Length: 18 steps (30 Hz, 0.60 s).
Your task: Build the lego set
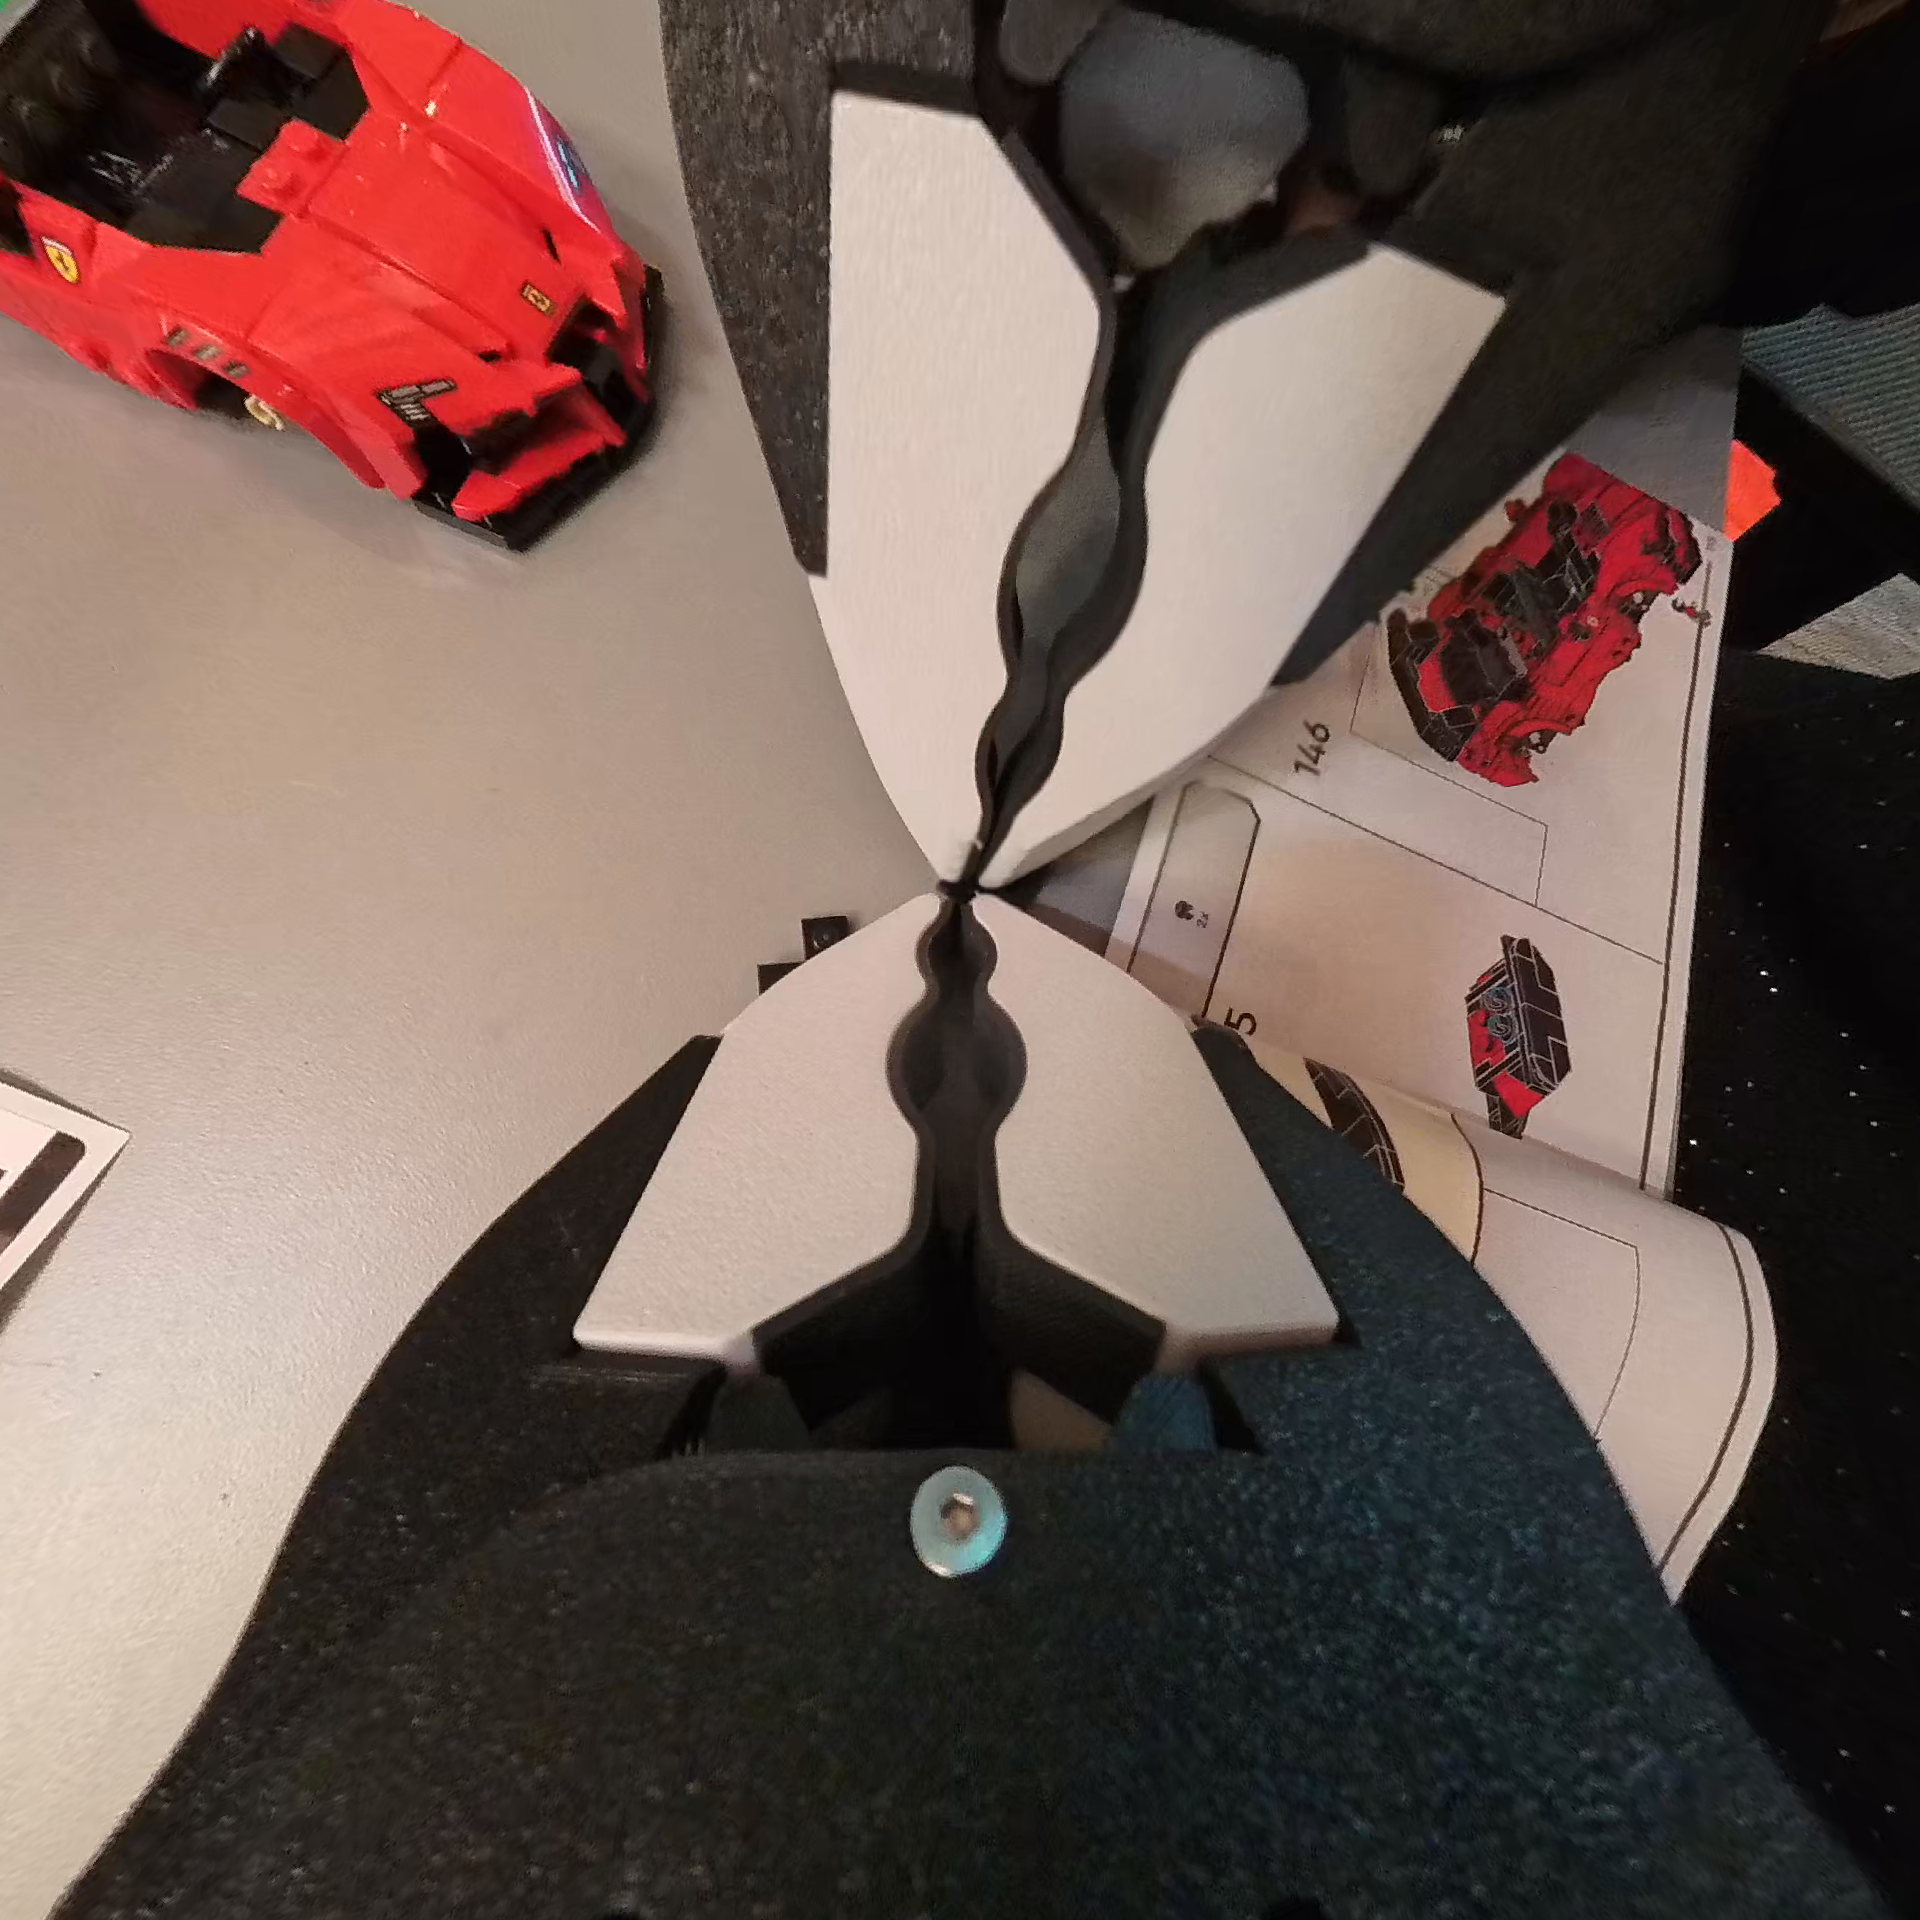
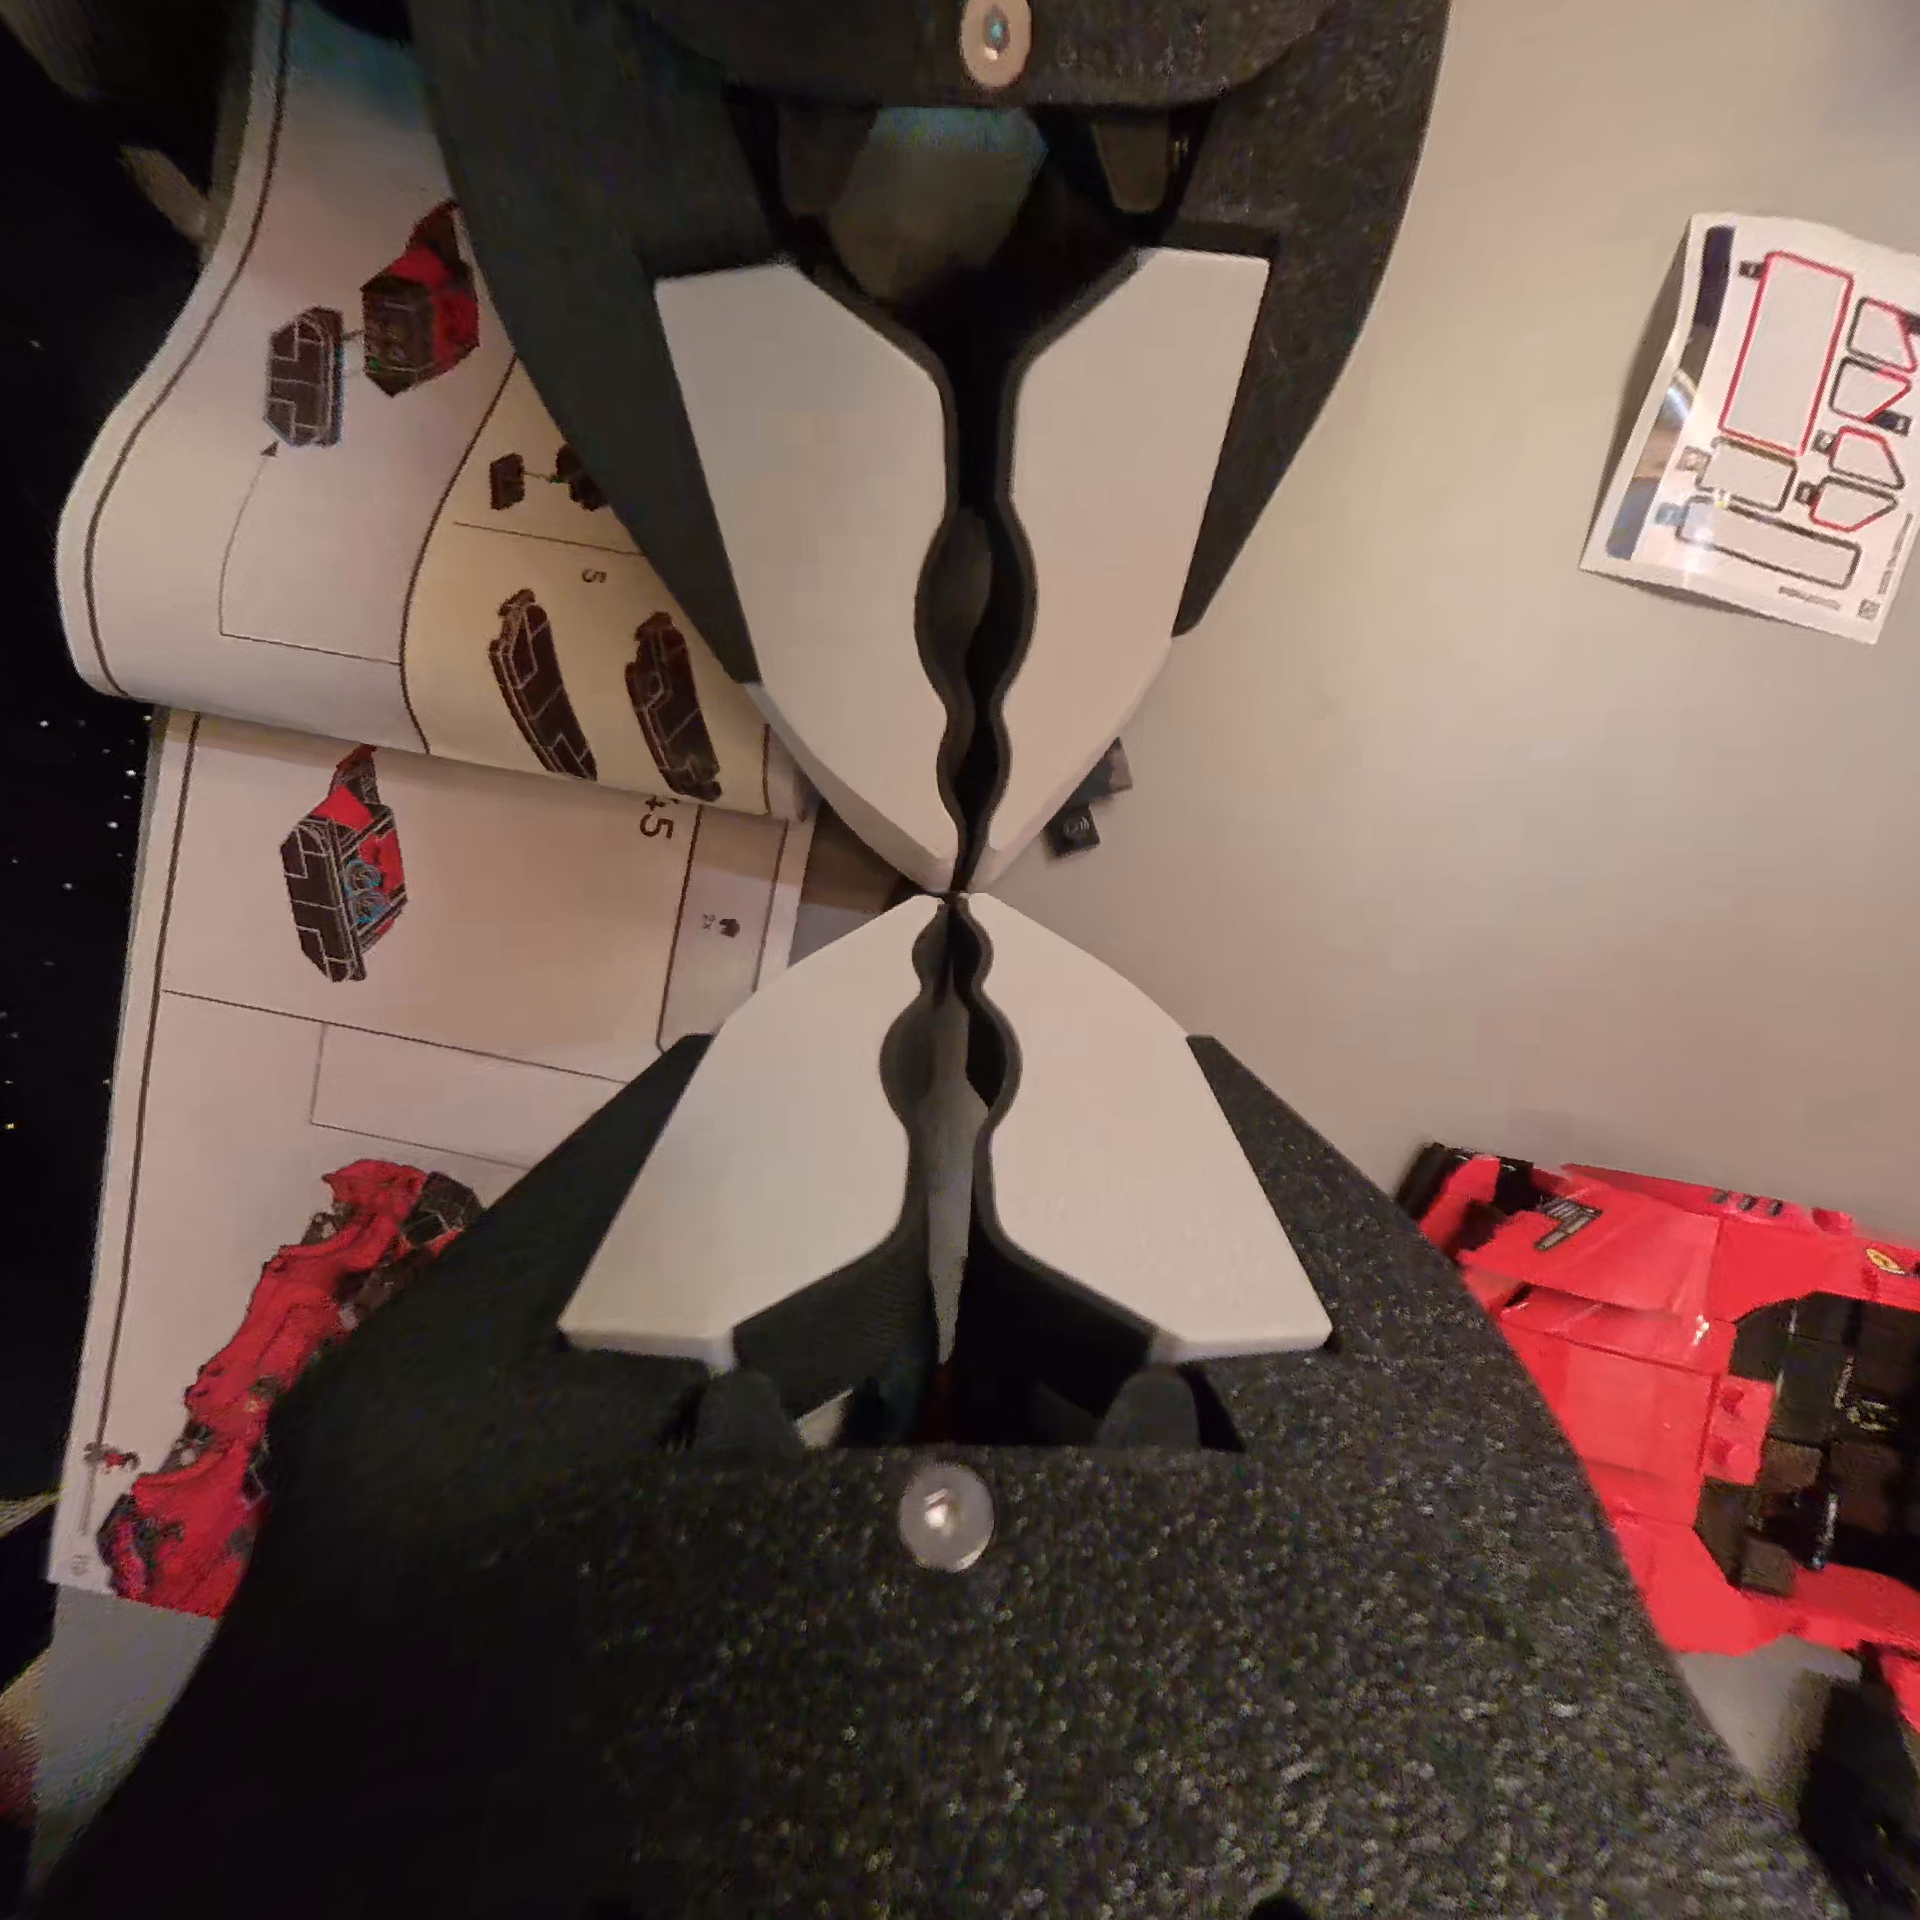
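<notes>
While you are bringing the left claw [image 1: 954,914] and the right claw [image 2: 954,914] tip to tip above the tabletop [image 1: 364,831], both are closing to a narrow slit; whether a tiny part is pinched there cannot be told. The red lego car [image 1: 312,260] is sitting apart, beside the instruction booklet [image 1: 1455,883]. Any pinched piece is risking slipping, since the tips are barely meeting.

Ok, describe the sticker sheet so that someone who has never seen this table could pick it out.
In the right wrist view, start from the grey tabletop and look past the red brick-built car to the far right. There lies a small white paper sticker sheet, flat and alone. Unlike the open instruction booklet opposite, it shows only red-outlined blank shapes, no car pictures.
</notes>
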Available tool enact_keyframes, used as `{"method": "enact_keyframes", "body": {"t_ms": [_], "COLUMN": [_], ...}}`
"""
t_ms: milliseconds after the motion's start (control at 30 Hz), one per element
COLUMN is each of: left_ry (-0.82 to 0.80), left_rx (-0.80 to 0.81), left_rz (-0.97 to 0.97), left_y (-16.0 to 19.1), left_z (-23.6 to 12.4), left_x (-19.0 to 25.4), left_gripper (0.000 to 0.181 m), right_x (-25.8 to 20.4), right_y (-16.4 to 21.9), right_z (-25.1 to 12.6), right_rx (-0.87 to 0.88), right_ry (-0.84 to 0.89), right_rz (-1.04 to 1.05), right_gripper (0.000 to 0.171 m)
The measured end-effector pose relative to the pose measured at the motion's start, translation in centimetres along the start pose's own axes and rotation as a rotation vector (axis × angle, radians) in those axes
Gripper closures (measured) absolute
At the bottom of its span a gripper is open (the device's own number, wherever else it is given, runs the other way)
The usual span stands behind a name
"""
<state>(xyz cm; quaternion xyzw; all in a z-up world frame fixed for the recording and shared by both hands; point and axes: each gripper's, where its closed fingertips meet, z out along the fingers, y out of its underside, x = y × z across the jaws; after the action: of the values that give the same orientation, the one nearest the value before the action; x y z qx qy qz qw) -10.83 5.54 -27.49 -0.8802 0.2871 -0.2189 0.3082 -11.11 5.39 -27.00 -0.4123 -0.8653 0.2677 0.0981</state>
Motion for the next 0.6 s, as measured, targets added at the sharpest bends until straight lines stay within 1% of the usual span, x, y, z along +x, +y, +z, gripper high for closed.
{"method": "enact_keyframes", "body": {"t_ms": [200, 300, 433, 533, 600], "left_ry": [-0.003, -0.004, -0.004, -0.006, -0.009], "left_rx": [0.006, 0.019, 0.035, 0.021, 0.010], "left_rz": [0.007, 0.009, 0.003, 0.008, 0.016], "left_y": [0.00, 0.00, 0.02, 0.01, -0.01], "left_z": [0.00, 0.00, -0.04, -0.03, -0.09], "left_x": [0.01, 0.03, 0.13, 0.12, 0.07], "left_gripper": [0.181, 0.181, 0.181, 0.181, 0.181], "right_x": [0.03, 0.07, 0.12, 0.19, 0.61], "right_y": [0.10, 0.16, 0.17, 0.19, 0.02], "right_z": [0.02, 0.02, 0.00, -0.06, -0.06], "right_rx": [-0.070, -0.127, -0.144, -0.179, -0.155], "right_ry": [0.035, 0.104, 0.178, 0.267, 0.306], "right_rz": [0.070, 0.086, 0.097, 0.046, 0.030], "right_gripper": [0.170, 0.170, 0.170, 0.170, 0.171]}}
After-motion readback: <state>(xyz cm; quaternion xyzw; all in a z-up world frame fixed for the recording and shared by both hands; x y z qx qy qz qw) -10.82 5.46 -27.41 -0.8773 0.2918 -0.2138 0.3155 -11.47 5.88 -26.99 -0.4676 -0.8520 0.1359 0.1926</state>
